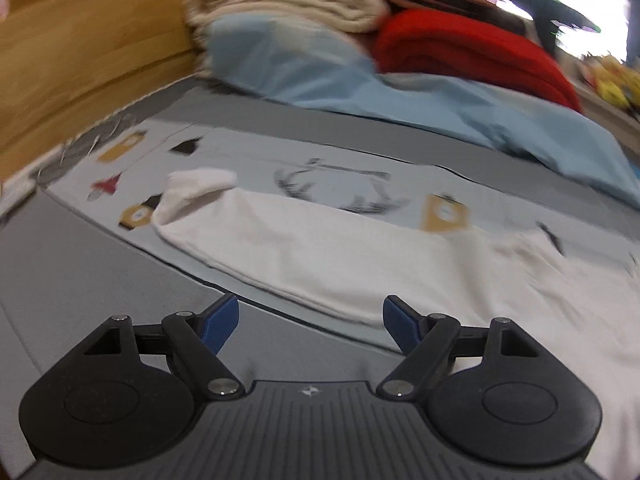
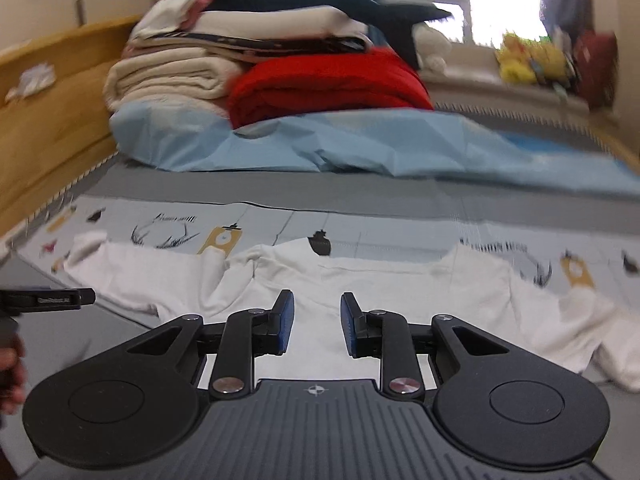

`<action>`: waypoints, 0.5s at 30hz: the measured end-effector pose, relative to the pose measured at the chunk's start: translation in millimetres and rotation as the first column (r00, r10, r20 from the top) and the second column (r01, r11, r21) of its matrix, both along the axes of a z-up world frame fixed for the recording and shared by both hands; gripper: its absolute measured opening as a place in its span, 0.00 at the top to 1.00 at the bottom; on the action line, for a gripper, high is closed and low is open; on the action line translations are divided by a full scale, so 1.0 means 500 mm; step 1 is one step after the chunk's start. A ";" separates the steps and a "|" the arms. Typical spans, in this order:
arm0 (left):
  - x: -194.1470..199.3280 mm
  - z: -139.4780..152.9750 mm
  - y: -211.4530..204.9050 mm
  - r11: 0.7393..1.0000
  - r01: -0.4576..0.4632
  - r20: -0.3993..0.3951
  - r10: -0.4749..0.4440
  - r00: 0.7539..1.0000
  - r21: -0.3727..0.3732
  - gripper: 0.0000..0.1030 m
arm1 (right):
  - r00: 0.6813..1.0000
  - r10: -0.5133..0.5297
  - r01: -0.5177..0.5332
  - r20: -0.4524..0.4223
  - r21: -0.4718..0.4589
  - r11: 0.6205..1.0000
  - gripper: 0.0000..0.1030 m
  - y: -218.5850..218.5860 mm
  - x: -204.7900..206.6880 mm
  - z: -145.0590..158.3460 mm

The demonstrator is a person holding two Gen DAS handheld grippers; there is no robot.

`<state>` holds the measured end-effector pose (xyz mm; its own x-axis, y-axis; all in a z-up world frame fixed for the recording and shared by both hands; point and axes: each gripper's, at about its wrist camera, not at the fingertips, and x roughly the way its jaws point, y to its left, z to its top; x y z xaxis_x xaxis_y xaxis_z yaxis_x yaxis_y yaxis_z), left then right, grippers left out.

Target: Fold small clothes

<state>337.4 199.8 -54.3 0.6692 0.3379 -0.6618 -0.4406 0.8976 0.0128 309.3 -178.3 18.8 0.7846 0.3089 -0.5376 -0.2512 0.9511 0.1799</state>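
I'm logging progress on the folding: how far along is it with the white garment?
Hardly started. The white garment lies spread on the patterned sheet, sleeves out and rumpled, with no clear fold visible. In hand: nothing; the left tongs and right tongs are both open over its near edge. Left to do: grasp it and make every fold.

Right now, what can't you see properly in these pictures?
- White shirt: near edge hidden behind the right gripper in the right wrist view; right side cut off in the left wrist view.
- Yellow things on the windowsill: too blurred to identify.
- Folded pile: top cropped, smeared by motion in the left wrist view.
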 end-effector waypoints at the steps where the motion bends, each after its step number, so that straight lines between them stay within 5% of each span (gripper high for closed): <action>1: 0.009 -0.015 0.032 0.999 -0.027 0.008 0.027 1.000 -0.033 0.52 | 1.000 -0.007 0.007 -0.015 -0.002 1.000 0.74 -0.002 0.008 -0.003; 3: 0.022 -0.043 0.091 0.993 -0.072 -0.003 0.073 0.997 -0.093 0.97 | 0.999 -0.011 0.011 -0.044 -0.014 1.000 0.78 -0.004 0.017 -0.011; 4: 0.024 -0.055 0.118 0.988 -0.094 0.006 0.095 0.995 -0.122 0.98 | 0.999 -0.006 0.005 -0.052 -0.014 1.000 0.83 -0.003 0.018 -0.015; 9: 0.022 -0.095 0.239 0.953 -0.233 0.057 0.248 0.967 -0.195 0.93 | 0.999 0.034 -0.036 -0.040 -0.052 0.998 0.89 0.010 0.023 -0.028; 11: 0.020 -0.102 0.284 0.931 -0.266 0.087 0.295 0.951 -0.251 0.82 | 0.998 0.037 -0.040 -0.056 -0.050 0.998 0.89 0.012 0.030 -0.037; 13: 0.024 -0.107 0.322 0.914 -0.293 0.110 0.334 0.936 -0.281 0.58 | 0.996 0.040 -0.043 -0.079 -0.047 0.998 0.89 0.014 0.038 -0.048; 15: 0.045 -0.106 0.362 0.906 -0.302 0.107 0.346 0.932 -0.296 0.56 | 0.994 0.047 -0.052 -0.099 -0.054 0.997 0.88 0.018 0.045 -0.059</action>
